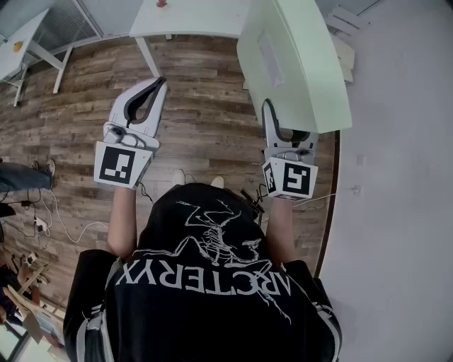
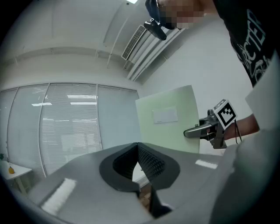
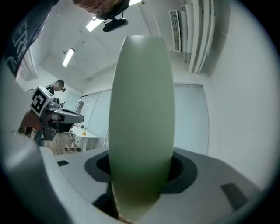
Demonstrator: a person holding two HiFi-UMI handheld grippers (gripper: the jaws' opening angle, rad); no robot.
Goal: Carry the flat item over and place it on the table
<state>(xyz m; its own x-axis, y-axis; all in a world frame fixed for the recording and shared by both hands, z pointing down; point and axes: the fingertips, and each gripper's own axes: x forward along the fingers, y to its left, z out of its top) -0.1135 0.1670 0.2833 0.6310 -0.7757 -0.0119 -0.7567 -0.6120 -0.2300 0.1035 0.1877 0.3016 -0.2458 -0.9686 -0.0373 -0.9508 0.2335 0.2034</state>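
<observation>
The flat item is a pale green board (image 1: 294,63), held upright and edge-on in my right gripper (image 1: 277,120), which is shut on its lower edge. In the right gripper view the board (image 3: 140,109) rises from between the jaws and fills the middle of the picture. The left gripper view shows the board's (image 2: 168,118) broad face with a white label, and the right gripper (image 2: 192,131) clamped on its side. My left gripper (image 1: 157,83) hangs over the wooden floor to the left, apart from the board, its jaws (image 2: 137,146) shut on nothing.
A white table (image 1: 191,18) stands ahead at the top, with a small red thing on it. A second white table (image 1: 18,42) is at the far left. A white wall (image 1: 396,177) runs close along the right. Cables (image 1: 49,219) and someone's leg (image 1: 21,175) are at the left.
</observation>
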